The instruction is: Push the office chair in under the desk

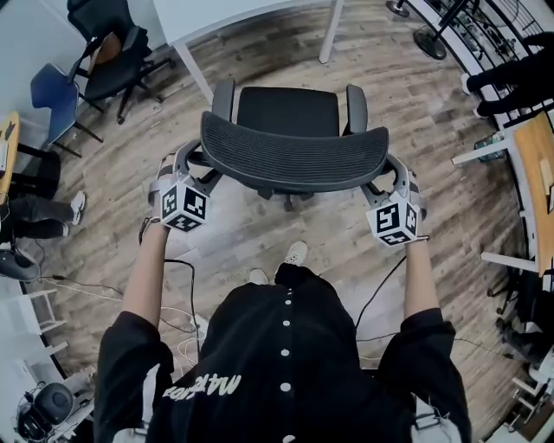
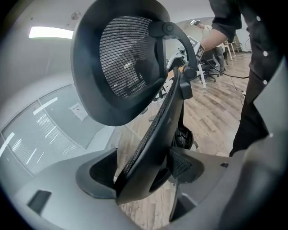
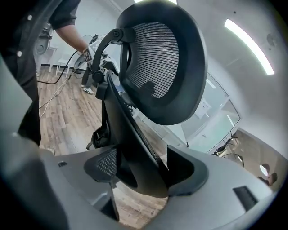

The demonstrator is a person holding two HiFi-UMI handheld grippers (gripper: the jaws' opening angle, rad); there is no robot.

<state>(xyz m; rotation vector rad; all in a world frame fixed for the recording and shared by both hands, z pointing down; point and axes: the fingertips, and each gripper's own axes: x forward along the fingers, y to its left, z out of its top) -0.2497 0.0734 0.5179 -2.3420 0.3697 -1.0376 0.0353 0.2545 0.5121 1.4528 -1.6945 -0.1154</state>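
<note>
In the head view a black mesh office chair (image 1: 288, 112) stands on the wood floor, its seat facing the white desk (image 1: 225, 13) at the top. Its curved backrest (image 1: 294, 156) is nearest to me. My left gripper (image 1: 192, 164) is shut on the backrest's left edge, my right gripper (image 1: 391, 177) on its right edge. In the left gripper view the backrest edge (image 2: 153, 130) is pinched in the left gripper (image 2: 141, 173), below the headrest (image 2: 121, 58). The right gripper view shows the same: backrest (image 3: 130, 139) clamped in the right gripper (image 3: 144, 173), headrest (image 3: 157, 58) above.
A white desk leg (image 1: 331, 30) stands just beyond the chair. A black chair (image 1: 112, 60) and a blue chair (image 1: 52, 95) are at the upper left. Another person's legs (image 1: 43, 216) show at the left edge. Cables (image 1: 182, 320) lie on the floor. A wooden desk (image 1: 537, 164) stands at the right.
</note>
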